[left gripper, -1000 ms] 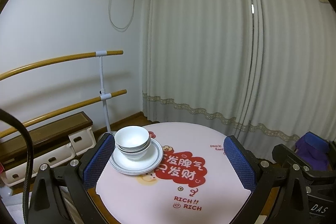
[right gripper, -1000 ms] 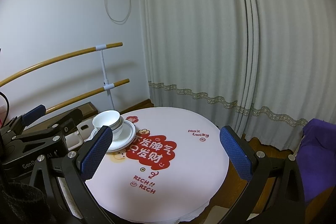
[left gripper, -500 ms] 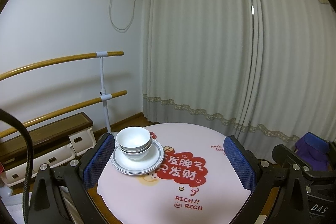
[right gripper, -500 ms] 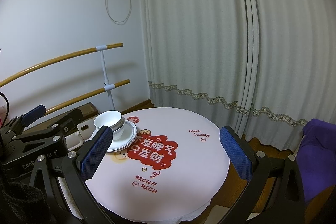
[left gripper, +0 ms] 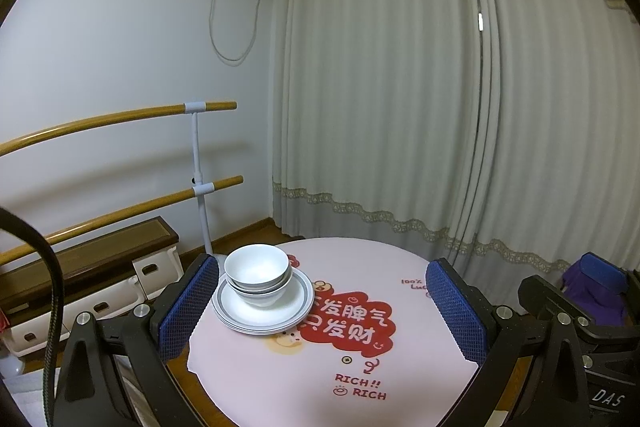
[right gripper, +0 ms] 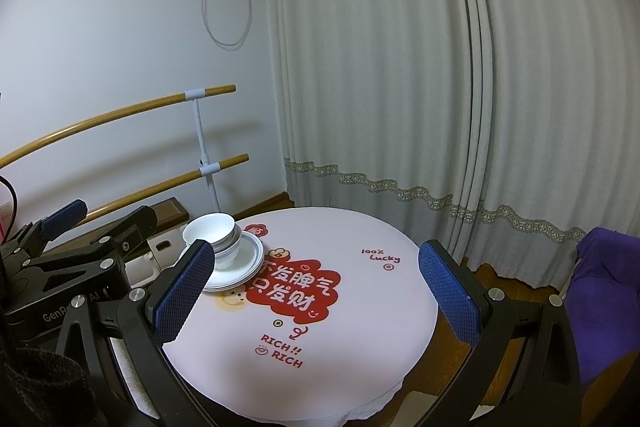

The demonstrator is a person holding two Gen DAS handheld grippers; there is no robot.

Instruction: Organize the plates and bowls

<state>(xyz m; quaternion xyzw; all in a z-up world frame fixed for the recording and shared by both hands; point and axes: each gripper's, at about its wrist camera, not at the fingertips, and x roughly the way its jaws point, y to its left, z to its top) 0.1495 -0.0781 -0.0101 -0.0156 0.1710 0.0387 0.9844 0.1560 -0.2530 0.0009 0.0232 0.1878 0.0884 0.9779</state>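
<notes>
White bowls (left gripper: 257, 271) sit nested on a stack of white plates (left gripper: 280, 311) with grey rims, at the left of a round table (left gripper: 304, 379) with a pink printed cloth. The bowls (right gripper: 210, 233) and plates (right gripper: 244, 267) also show in the right wrist view. My left gripper (left gripper: 320, 307) is open and empty, held back from the table, its left finger near the plates. My right gripper (right gripper: 312, 291) is open and empty, also back from the table.
Grey curtains (left gripper: 420, 107) hang behind the table. Two wooden rails (left gripper: 120, 203) on a white post run along the left wall, with a low bench (left gripper: 80, 263) under them. A purple cloth (right gripper: 608, 291) lies at the right. The left gripper's body (right gripper: 72, 267) shows at the left of the right view.
Both views have shifted very slightly; the table and stack sit a touch further right. Nothing was taken hold of or let go.
</notes>
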